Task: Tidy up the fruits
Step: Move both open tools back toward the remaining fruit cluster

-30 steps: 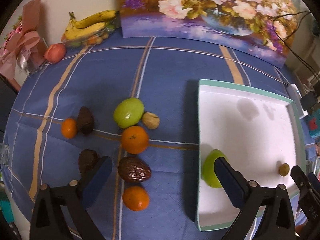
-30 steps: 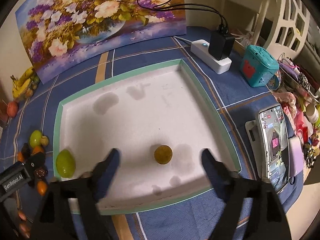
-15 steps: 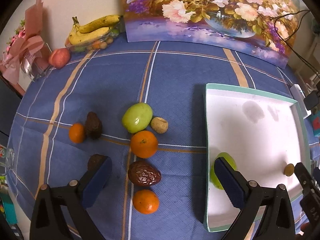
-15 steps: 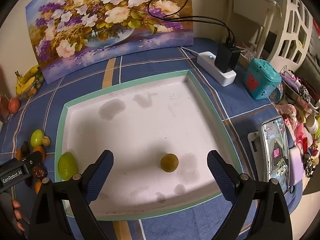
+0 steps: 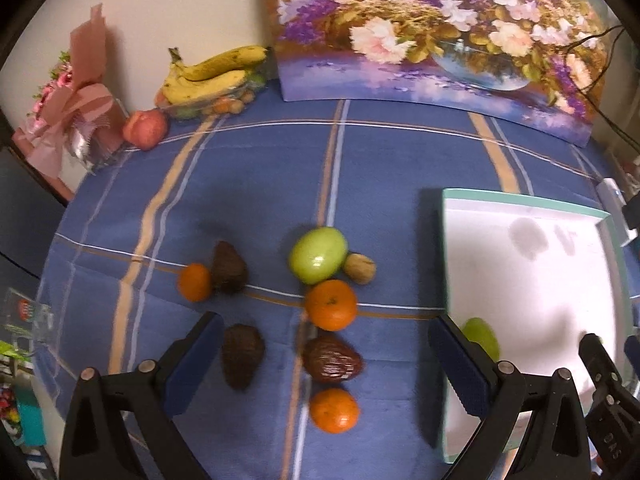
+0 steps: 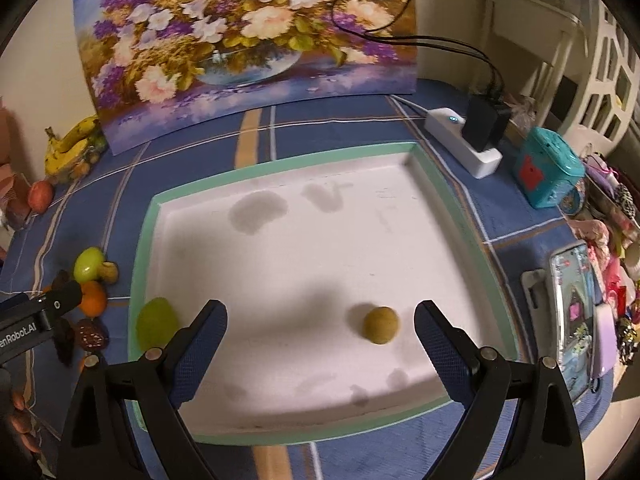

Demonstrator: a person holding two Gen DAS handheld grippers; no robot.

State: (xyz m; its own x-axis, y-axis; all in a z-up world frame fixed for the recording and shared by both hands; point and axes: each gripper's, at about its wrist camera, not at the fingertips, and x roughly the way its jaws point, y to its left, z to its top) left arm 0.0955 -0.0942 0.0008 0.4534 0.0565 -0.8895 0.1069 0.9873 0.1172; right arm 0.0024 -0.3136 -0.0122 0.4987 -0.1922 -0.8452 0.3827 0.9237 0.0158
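A white tray with a green rim [image 6: 452,216] holds a green fruit [image 6: 156,322] at its left edge and a small yellow-brown fruit [image 6: 381,325]. My right gripper [image 6: 320,340] is open and empty above the tray's near side. In the left wrist view, loose fruit lies on the blue cloth left of the tray [image 5: 450,260]: a green apple [image 5: 318,255], a walnut [image 5: 360,268], oranges [image 5: 331,305] [image 5: 334,410] [image 5: 195,282], and dark brown fruits [image 5: 332,358] [image 5: 242,354] [image 5: 228,267]. My left gripper [image 5: 324,368] is open and empty above them.
Bananas [image 5: 212,76] and a peach [image 5: 145,129] sit at the back left by a pink gift bag [image 5: 76,120]. A flower painting [image 5: 432,28] leans on the wall. A power strip [image 6: 464,140], a teal box [image 6: 550,172] and a phone [image 6: 572,316] lie right of the tray.
My left gripper has shifted left, away from the tray and over the loose fruit. My right gripper has drawn back from the tray a little. Both stay open.
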